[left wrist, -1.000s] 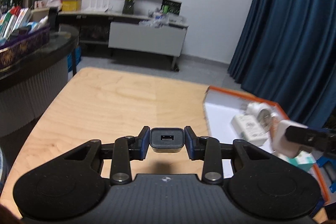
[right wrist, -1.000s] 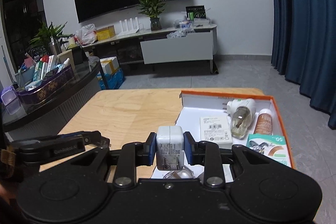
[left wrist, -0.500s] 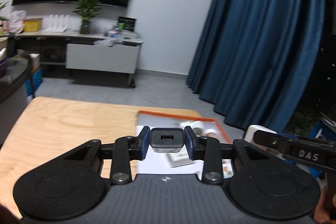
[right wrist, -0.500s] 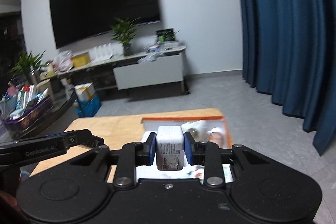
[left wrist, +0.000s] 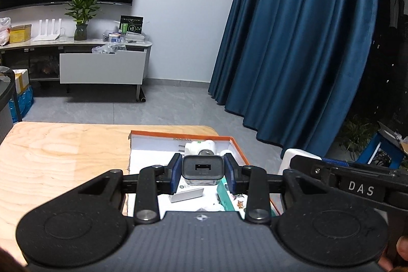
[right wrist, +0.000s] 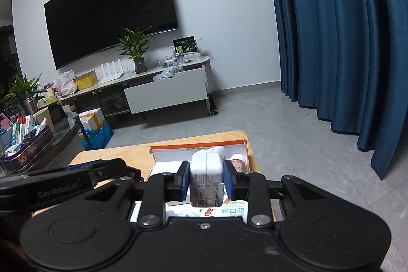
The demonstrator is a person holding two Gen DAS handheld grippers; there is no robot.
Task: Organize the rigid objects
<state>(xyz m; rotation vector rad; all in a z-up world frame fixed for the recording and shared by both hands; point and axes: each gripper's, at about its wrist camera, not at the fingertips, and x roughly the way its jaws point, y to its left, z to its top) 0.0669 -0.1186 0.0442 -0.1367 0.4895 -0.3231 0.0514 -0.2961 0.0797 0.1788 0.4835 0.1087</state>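
Left tongs (left wrist: 203, 171) pinch a grey charger (left wrist: 203, 170); right tongs (right wrist: 206, 181) pinch a white plug (right wrist: 206, 177). Both hang over the tray (left wrist: 238, 148) at the bench's (left wrist: 63, 152) 3 o'clock end.

Black tongs (left wrist: 203, 173), blue pads (left wrist: 174, 176), silver screws (left wrist: 143, 215)

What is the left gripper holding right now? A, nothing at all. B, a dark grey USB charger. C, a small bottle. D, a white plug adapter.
B: in the left wrist view, the left gripper has its blue-padded fingers closed on a dark grey charger with its USB port facing the camera, held above the orange-rimmed box.
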